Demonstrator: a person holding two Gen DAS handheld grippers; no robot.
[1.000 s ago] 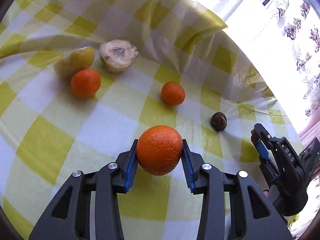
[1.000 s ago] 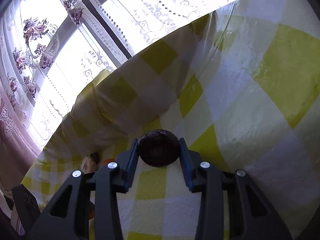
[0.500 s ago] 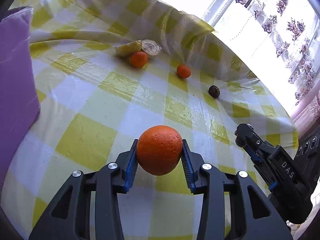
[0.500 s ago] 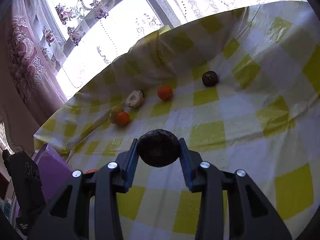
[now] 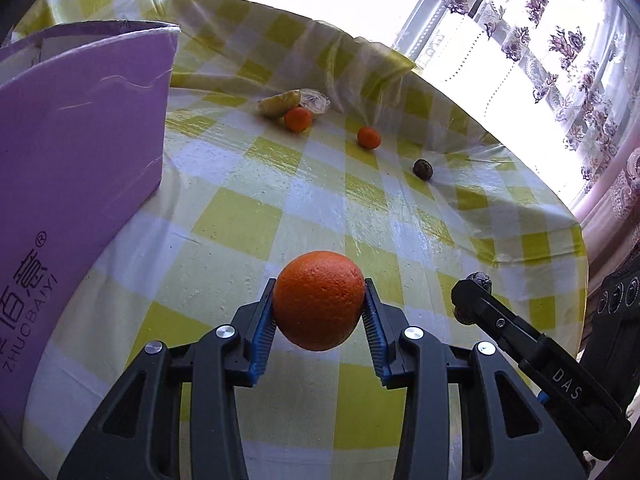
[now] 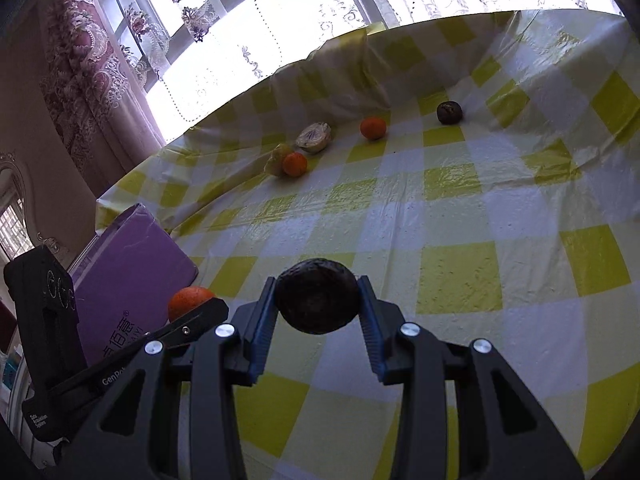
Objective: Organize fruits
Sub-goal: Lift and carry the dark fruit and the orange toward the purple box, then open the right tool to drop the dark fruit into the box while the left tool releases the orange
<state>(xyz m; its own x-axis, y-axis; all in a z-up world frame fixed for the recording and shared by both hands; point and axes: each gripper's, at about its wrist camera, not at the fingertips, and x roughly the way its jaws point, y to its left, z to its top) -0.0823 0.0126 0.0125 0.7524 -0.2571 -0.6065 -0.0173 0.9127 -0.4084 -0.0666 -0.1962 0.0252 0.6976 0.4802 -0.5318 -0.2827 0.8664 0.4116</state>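
Note:
My left gripper (image 5: 319, 322) is shut on a large orange (image 5: 319, 300) and holds it above the yellow-checked tablecloth (image 5: 256, 220). My right gripper (image 6: 317, 312) is shut on a dark brown round fruit (image 6: 317, 300), also held above the cloth. On the far side of the table lie two small oranges (image 5: 298, 119) (image 5: 368, 137), a dark round fruit (image 5: 423, 168), a yellow fruit (image 5: 278, 103) and a pale cut fruit (image 6: 314, 137). The right gripper shows at the lower right of the left wrist view (image 5: 472, 296); the left gripper with its orange (image 6: 189, 300) shows at the left of the right wrist view.
A tall purple box (image 5: 76, 184) with an open top stands at the left edge of the table, close to my left gripper. A window with flowered lace curtains (image 5: 560, 48) lies beyond the table's far edge.
Both grippers have pulled back and up from the far fruits, each still holding its fruit. The purple box has come into full view on the left.

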